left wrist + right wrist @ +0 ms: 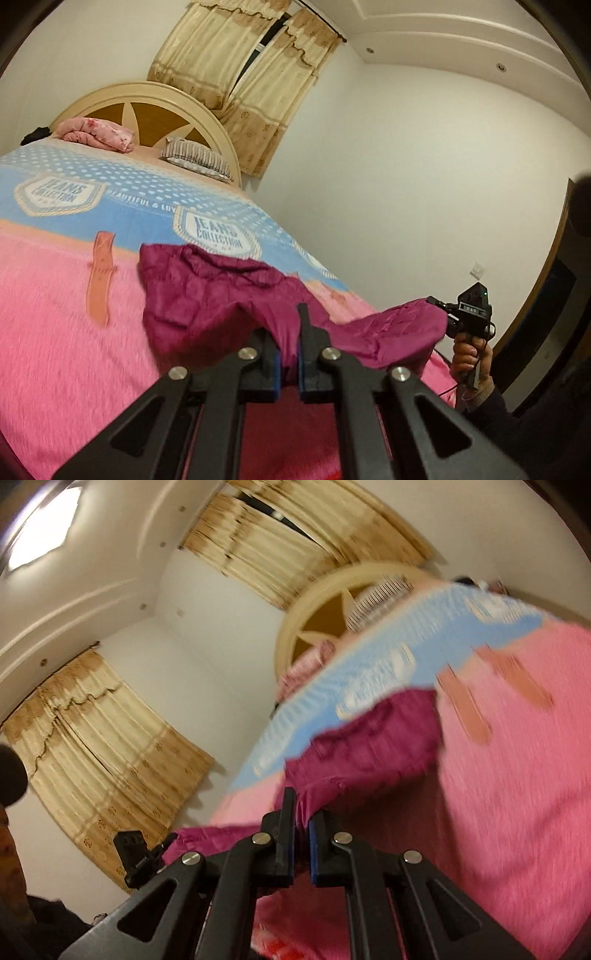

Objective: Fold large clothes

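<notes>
— So which step are you on?

— Lifting. My left hand-held gripper [291, 354] is pinching one edge of the magenta garment [207, 291], and my right hand-held gripper [302, 836] is clamped on another edge of it. That edge is raised and stretched between them, while the rest trails down onto the pink bedspread [55, 332].

— And next?

— I judge the cloth needs carrying forward over itself toward the headboard [147, 96], both grips kept tight and level so the fold lands straight. Slack between my hands could bunch it.
</notes>
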Available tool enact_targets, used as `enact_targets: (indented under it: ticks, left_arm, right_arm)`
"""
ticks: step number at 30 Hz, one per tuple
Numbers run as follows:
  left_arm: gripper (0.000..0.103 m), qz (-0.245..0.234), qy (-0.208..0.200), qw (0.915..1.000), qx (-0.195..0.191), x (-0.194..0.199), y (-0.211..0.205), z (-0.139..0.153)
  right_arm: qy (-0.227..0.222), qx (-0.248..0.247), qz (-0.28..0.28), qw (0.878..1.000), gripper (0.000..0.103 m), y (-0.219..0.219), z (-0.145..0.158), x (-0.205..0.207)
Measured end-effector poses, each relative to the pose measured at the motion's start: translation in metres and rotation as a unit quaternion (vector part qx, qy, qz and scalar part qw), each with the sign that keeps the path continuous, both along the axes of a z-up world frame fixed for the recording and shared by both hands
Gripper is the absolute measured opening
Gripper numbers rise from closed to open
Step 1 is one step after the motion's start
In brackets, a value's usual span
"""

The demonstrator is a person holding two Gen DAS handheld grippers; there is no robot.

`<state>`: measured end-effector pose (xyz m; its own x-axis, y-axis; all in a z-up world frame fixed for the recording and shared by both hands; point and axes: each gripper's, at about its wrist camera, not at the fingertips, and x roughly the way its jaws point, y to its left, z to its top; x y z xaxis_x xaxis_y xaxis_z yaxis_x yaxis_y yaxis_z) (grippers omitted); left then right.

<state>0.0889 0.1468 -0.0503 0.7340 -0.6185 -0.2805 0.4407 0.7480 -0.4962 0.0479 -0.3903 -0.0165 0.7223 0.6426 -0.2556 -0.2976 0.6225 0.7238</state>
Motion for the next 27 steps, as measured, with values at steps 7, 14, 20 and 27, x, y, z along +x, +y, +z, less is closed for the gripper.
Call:
enact_targets:
  ticks: [7,14,20,27]
  left_arm:
    - [0.006,0.008,0.094,0.9953,-0.024,0.112,0.015,-0.030]
    - [0.006,0.014,0.128,0.9915,-0.020,0.195,0.018,-0.051]
    - [0.019,0.053,0.129,0.9897,0.033,0.235,0.011,-0.058]
    - [0.103,0.166,0.060,0.9810,0.081,0.213,0.013,-0.037]
  right_arm:
    - [0.048,-0.006,-0.031,0.998,0.004,0.005,-0.015,0.101]
    - [0.089,-0.031,-0.061,0.994,0.004,0.007,-0.036,0.188]
    - [0.117,-0.068,-0.080,0.987,0.004,0.009,-0.061,0.248]
    - [0.155,-0.091,-0.086,0.980,0.004,0.015,-0.099,0.305]
